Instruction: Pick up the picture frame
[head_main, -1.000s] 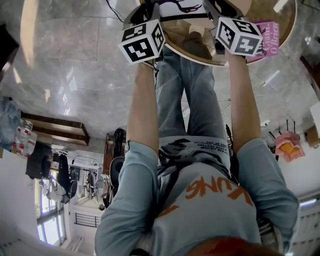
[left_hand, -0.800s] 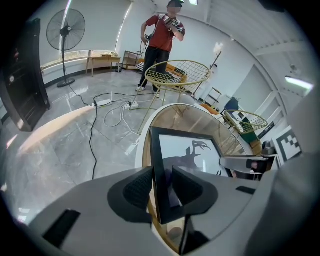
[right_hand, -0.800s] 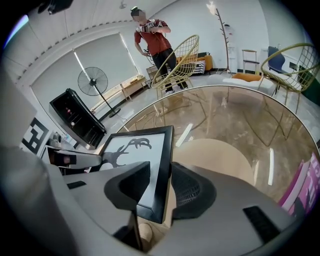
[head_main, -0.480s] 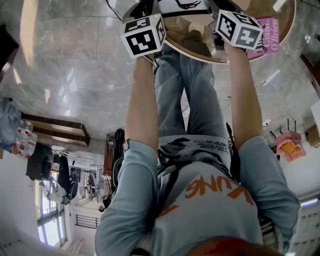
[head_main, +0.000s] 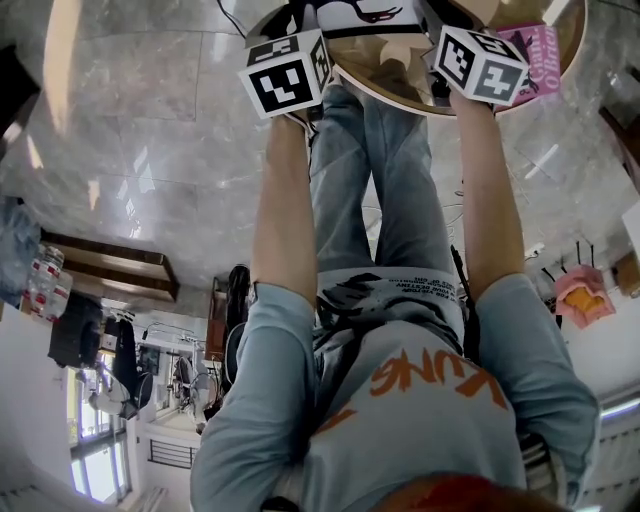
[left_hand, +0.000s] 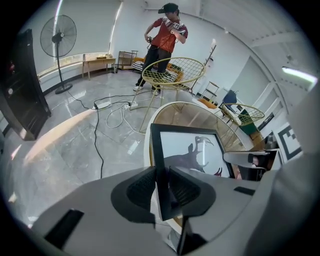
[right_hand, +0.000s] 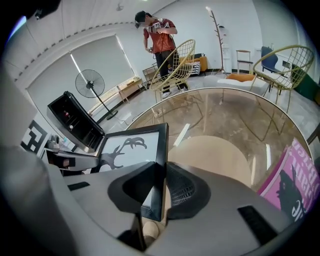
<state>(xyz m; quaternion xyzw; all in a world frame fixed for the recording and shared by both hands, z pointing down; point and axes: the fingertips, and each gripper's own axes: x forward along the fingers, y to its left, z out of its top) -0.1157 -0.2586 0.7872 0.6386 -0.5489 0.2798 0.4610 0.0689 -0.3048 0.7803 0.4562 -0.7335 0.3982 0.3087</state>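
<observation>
**Round glass tabletop (right_hand: 225, 115) with a picture frame (left_hand: 187, 150) gripped at both sides**

Grey marble flooring is showing around the tabletop, where the black-rimmed picture frame, bearing a dark antlered silhouette, is sitting between the two tools. The left hand-held gripper (left_hand: 162, 187) is closing its jaws on the frame's left edge, pads pressing the rim. The right hand-held gripper (right_hand: 162, 187) is closing on the right edge likewise. A pink book (right_hand: 292, 185) is lying on the glass beside the right hand-held gripper. Behind, a person (left_hand: 162, 30) is standing by a yellow wire chair (left_hand: 175, 75).
</observation>
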